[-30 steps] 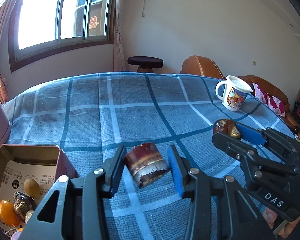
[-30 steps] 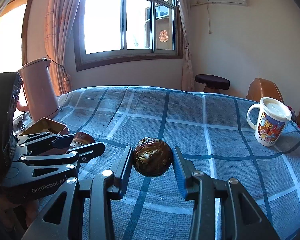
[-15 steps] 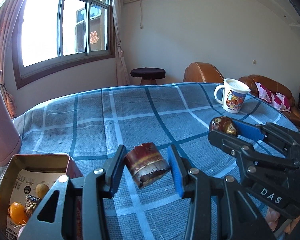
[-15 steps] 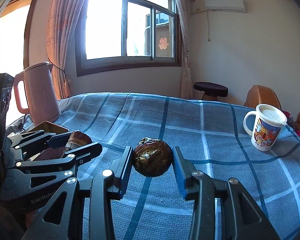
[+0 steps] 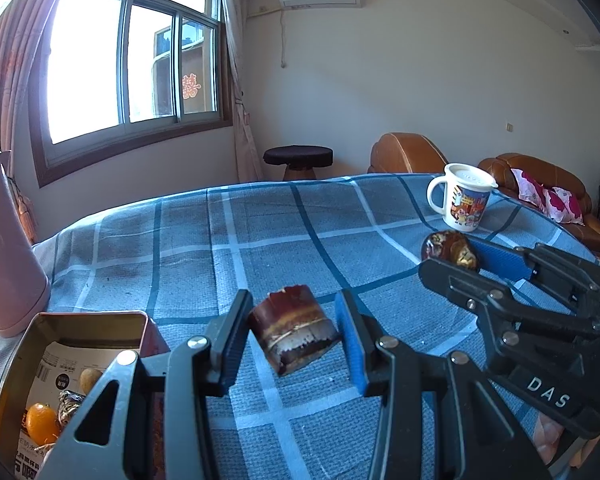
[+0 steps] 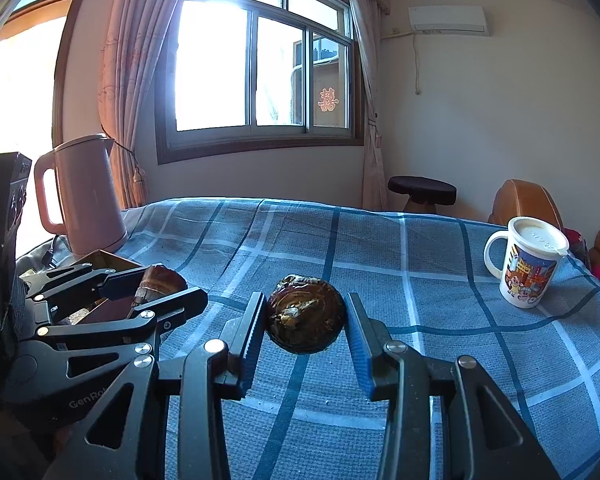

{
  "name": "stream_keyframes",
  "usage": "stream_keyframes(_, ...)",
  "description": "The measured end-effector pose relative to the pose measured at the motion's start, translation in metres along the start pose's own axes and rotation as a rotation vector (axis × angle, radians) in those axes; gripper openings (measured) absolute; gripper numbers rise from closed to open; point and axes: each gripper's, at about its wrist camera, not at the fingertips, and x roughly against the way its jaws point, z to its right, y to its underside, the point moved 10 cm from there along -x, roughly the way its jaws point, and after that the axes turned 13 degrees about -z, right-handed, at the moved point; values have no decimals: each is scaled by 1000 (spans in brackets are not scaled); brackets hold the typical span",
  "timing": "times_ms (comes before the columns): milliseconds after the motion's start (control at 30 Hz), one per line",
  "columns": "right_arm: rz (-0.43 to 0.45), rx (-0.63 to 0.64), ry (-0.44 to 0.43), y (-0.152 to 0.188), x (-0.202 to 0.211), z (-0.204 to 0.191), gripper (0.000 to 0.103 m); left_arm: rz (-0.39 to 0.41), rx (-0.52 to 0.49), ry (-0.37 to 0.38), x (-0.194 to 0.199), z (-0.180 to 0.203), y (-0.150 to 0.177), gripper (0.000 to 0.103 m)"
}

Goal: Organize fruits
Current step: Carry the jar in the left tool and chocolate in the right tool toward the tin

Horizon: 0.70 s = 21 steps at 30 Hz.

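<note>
Between the left gripper's [image 5: 294,334] jaws: a dark cylindrical fruit piece [image 5: 294,334], clamped and raised off the cloth, likely bound for the open tin [image 5: 24,344] near left (an orange already inside). Right gripper [image 6: 306,322]: closed on a round dark fruit [image 6: 306,322], lifted over the blue checked tablecloth [image 6: 440,320]. Far right, a mug [image 6: 526,268].
</note>
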Motion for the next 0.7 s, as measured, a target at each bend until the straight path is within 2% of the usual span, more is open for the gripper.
stream_keyframes(700, 60, 6, 13, -1, 14, -3, 41, 57, -20, -34, 17, 3, 1, 45)
